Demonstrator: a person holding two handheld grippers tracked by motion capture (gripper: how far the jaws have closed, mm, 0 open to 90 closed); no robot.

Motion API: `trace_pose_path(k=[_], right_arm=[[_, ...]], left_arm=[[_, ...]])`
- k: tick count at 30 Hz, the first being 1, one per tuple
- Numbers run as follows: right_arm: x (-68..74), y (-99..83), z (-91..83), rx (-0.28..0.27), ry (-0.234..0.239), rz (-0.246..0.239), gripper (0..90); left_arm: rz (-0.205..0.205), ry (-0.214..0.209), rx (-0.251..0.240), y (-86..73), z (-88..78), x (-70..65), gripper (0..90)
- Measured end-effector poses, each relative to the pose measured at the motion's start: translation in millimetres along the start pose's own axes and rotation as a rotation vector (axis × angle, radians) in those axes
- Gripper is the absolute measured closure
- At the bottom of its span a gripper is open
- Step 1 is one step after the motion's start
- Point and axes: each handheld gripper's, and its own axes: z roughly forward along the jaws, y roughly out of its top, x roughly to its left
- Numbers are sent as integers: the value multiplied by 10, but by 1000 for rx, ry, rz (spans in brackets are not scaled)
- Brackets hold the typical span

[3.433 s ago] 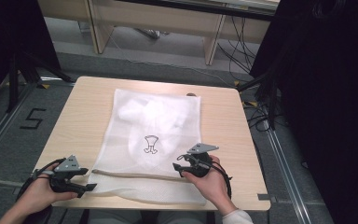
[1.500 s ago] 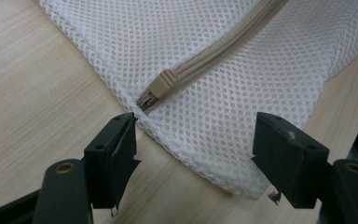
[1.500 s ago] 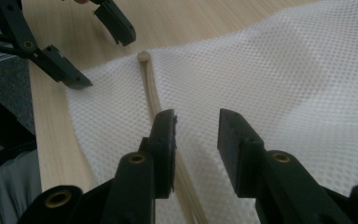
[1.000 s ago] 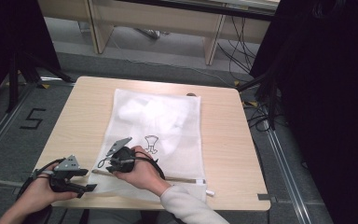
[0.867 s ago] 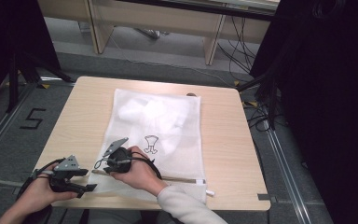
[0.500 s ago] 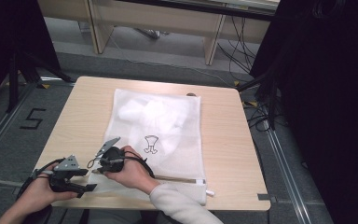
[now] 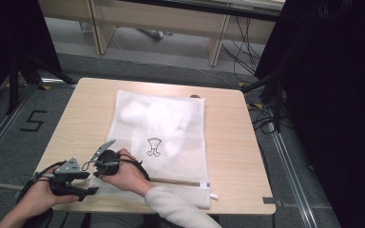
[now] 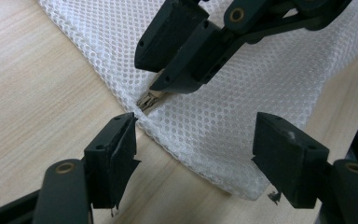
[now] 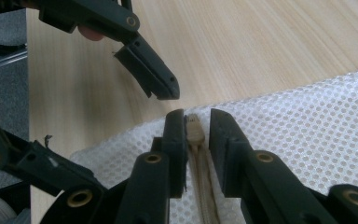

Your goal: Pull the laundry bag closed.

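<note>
Mesh bag (image 7: 171, 128): white, with a fine honeycomb net pattern of small round holes; black outline emblem (image 7: 153, 147) printed near the middle, its motif too small to identify. Zipper (image 9: 200, 154): beige tape and pull. Table (image 7: 85, 109): pale wood grain. Both grippers' jaws: black. Sleeve (image 7: 176, 209): white, apparently knitted. Floor marking "5" (image 7: 32, 121): black on grey.
</note>
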Motion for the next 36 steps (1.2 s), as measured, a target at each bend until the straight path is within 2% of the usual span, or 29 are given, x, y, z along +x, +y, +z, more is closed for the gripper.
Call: trace_pose_path(k=[1, 2, 4, 6, 10, 11, 13, 15, 16, 17, 20, 22, 23, 24, 25, 26, 29, 31, 34, 35, 36], right_arm=[[1, 2, 3, 4, -6, 1, 773], [31, -2, 10, 20, 3, 49, 774], [18, -2, 24, 20, 0, 32, 776], [8, -10, 50, 15, 3, 18, 818], [35, -12, 46, 12, 4, 45, 820], [26, 1, 16, 7, 5, 21, 820], [36, 9, -4, 5, 8, 29, 820], [46, 34, -75, -2, 11, 20, 820], [68, 38, -109, 11, 6, 38, 820], [54, 42, -119, 6, 1, 7, 820], [76, 47, -179, -3, 3, 2, 821], [72, 55, -216, -12, -10, -16, 821], [70, 60, -225, -22, -8, -24, 821], [76, 61, -252, -16, 0, -17, 821], [81, 64, -262, -21, -2, -17, 821], [89, 64, -275, -22, 1, -8, 821], [82, 63, -298, -23, 0, -21, 821], [85, 59, -308, -19, 8, -20, 821], [88, 49, -317, -17, 0, -24, 821], [89, 46, -322, -14, -1, -27, 821], [91, 42, -326, -14, 0, -28, 821]], left_arm=[[6, -4, 5, 1, -4, 4, 299], [5, -7, 5, 1, -4, 3, 299], [4, -6, 5, 1, -4, 3, 300], [8, -2, 8, 1, -3, 8, 300], [-8, -1, -5, -1, 7, -1, 301], [13, -10, 17, 4, -5, 16, 304], [14, -7, 20, 5, -2, 21, 307], [-45, -16, -3, 3, 27, -8, 315], [-40, -20, 7, 9, 34, 2, 320], [-41, -23, 12, 12, 45, 9, 325], [-28, -22, 15, 30, 60, 34, 337], [-74, -51, -6, 48, 89, 32, 361], [-74, -61, -15, 56, 95, 39, 373], [-97, -79, -19, 62, 99, 39, 392], [-97, -79, -19, 62, 99, 39, 416], [-126, -82, -21, 66, 102, 55, 452], [-162, -115, -32, 77, 97, 69, 571], [-160, -99, -26, 89, 100, 63, 643], [-157, -102, -7, 107, 97, 70, 728], [-179, -94, -23, 115, 91, 50, 751], [-183, -88, -21, 121, 81, 48, 777]])
